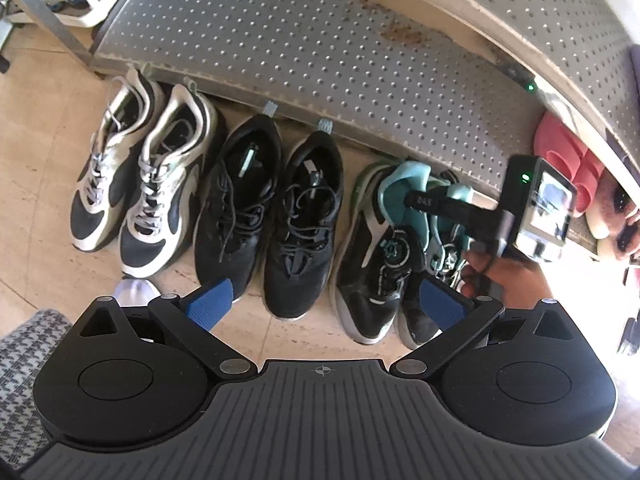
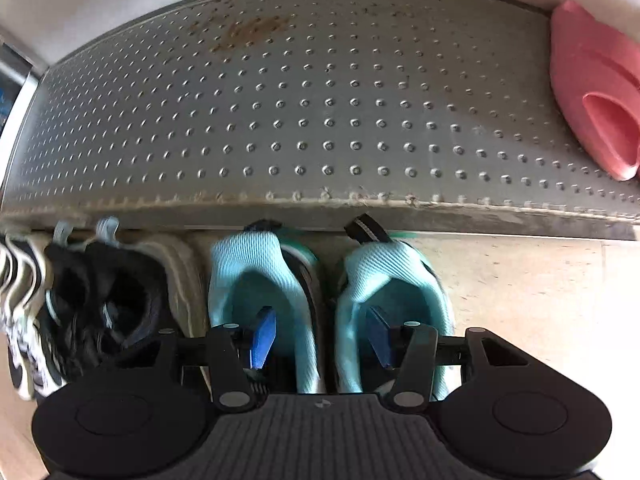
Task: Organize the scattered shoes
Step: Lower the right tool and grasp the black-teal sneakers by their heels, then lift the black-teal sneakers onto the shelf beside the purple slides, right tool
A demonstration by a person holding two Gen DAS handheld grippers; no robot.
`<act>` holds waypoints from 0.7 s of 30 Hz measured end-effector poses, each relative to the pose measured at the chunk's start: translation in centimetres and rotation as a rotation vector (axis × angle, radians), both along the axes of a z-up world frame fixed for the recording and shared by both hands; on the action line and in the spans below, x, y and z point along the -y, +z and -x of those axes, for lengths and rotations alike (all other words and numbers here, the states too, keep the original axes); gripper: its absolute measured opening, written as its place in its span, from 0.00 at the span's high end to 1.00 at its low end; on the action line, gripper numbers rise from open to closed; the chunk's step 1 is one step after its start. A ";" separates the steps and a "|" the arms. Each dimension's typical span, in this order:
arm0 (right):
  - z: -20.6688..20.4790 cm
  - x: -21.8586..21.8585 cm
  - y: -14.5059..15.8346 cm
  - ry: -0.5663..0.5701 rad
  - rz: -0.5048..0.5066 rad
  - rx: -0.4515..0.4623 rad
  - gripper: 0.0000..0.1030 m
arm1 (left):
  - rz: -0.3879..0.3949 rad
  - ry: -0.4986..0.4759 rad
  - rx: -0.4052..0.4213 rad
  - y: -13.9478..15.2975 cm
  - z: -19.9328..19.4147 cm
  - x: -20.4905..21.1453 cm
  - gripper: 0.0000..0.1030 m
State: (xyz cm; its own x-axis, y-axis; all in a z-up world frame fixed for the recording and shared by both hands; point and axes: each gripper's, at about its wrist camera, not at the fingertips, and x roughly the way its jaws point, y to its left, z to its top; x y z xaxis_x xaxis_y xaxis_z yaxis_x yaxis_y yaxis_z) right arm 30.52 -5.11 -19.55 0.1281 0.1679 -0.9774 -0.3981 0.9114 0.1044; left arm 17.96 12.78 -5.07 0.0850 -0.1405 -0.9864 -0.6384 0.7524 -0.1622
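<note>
**Teal Pair Alignment at Shelf Edge: Risk Notes**

Position of parts
- Three pairs lined up on the floor (image 1: 36, 148), heels against the perforated shelf (image 1: 320, 52): silver-and-black sneakers (image 1: 136, 184), black sneakers (image 1: 272, 216), teal-lined shoes (image 2: 328, 300).
- Right claw (image 2: 322, 338) lowered over the teal-lined shoes, one blue pad in each shoe opening, jaws spread across the two adjoining inner collars. Not closed; whether the pads press the collars cannot be told.
- Left claw (image 1: 326, 306) open, holding nothing, hovering above the toes of the row.
- Pink slipper (image 2: 592, 92) lying on the shelf, far right.

Probable faults
- Closing on the soft knit collars: likely to squeeze both shoes together and tilt them, spoiling the alignment.
- Pulling out at an angle: a pad may snag a collar or heel loop and drag one shoe out of line.
- Pushing further forward: heels already at the shelf edge, so toes may swing toward the black sneakers just beside.
- Lowering the left claw carelessly: contact with laces or toes may shift pairs already placed.
</note>
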 end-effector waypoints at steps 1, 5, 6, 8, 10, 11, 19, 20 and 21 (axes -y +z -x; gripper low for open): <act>0.0 -0.2 -0.5 0.001 0.007 0.011 0.51 | 0.000 0.003 -0.006 -0.2 0.0 -0.1 0.01; 0.1 -0.4 -2.2 -0.007 0.023 0.062 0.51 | -0.009 0.008 -0.019 -0.5 -0.2 -0.2 0.01; 0.1 -0.4 -2.6 -0.009 0.025 0.076 0.47 | -0.010 0.007 -0.021 -0.5 -0.3 -0.2 0.01; 0.3 -0.5 -2.8 0.000 0.028 0.108 0.44 | -0.008 0.006 -0.021 -0.4 -0.3 -0.1 0.01; 0.4 -0.3 -2.7 -0.013 0.018 0.118 0.52 | -0.005 0.001 -0.018 -0.3 -0.2 0.0 0.01; 0.5 -0.2 -2.5 -0.019 0.013 0.124 0.58 | -0.005 -0.002 -0.015 -0.2 -0.2 0.1 0.01; 6.2 4.2 3.4 -0.117 -0.118 0.216 0.72 | -0.030 -0.009 0.039 1.6 1.2 0.2 0.01; 7.7 5.1 4.9 -0.123 -0.131 0.240 0.72 | -0.036 -0.006 0.048 1.9 1.5 0.2 0.01; 8.8 5.9 6.0 -0.137 -0.147 0.255 0.73 | -0.043 -0.004 0.058 2.2 1.9 0.1 0.01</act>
